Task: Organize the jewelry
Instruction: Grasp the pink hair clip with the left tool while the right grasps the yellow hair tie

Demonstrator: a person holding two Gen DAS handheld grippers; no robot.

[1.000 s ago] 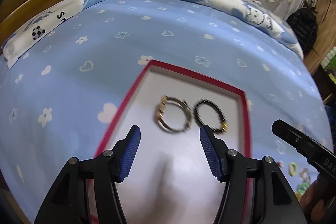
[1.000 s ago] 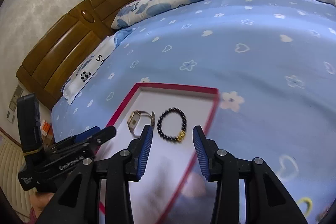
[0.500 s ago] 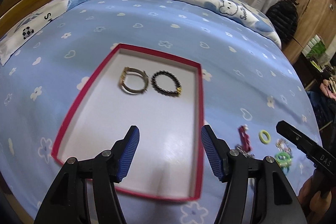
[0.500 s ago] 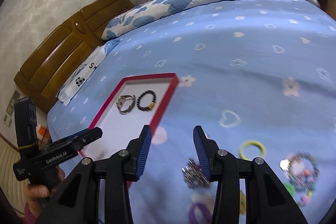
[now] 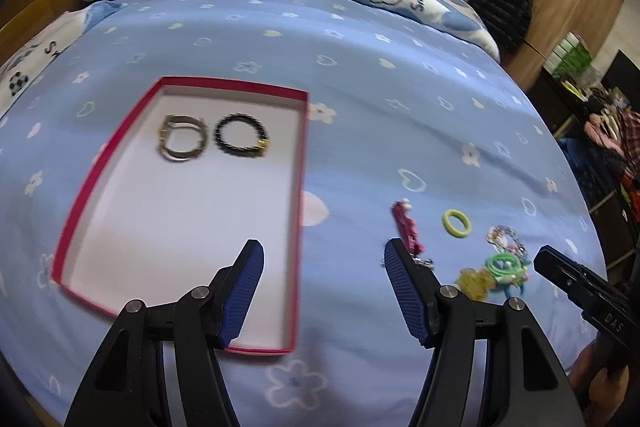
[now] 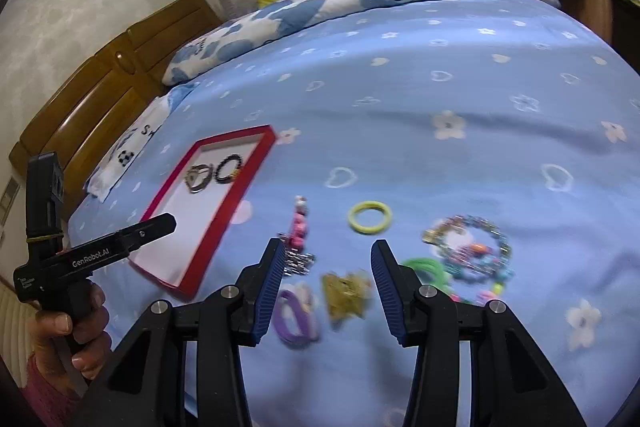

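Sorting partway: 2 bracelets (image 5: 212, 138) in red tray (image 5: 302, 163); loose pile (image 6: 400, 259) on bed left. Both hand-held grippers (image 6: 326, 281) (image 5: 324, 285) part-open, empty.

Left wrist view: looks steeply down over the bed (image 5: 360, 67) from above; red tray (image 5: 304, 163) at 10 o'clock, fairly near.
Right wrist view: same downward slant, set further right; tray (image 6: 216, 231) at 9 o'clock.
Shared: tray, yellow ring (image 5: 456, 223) (image 6: 370, 217), probably the same blurred trinkets.
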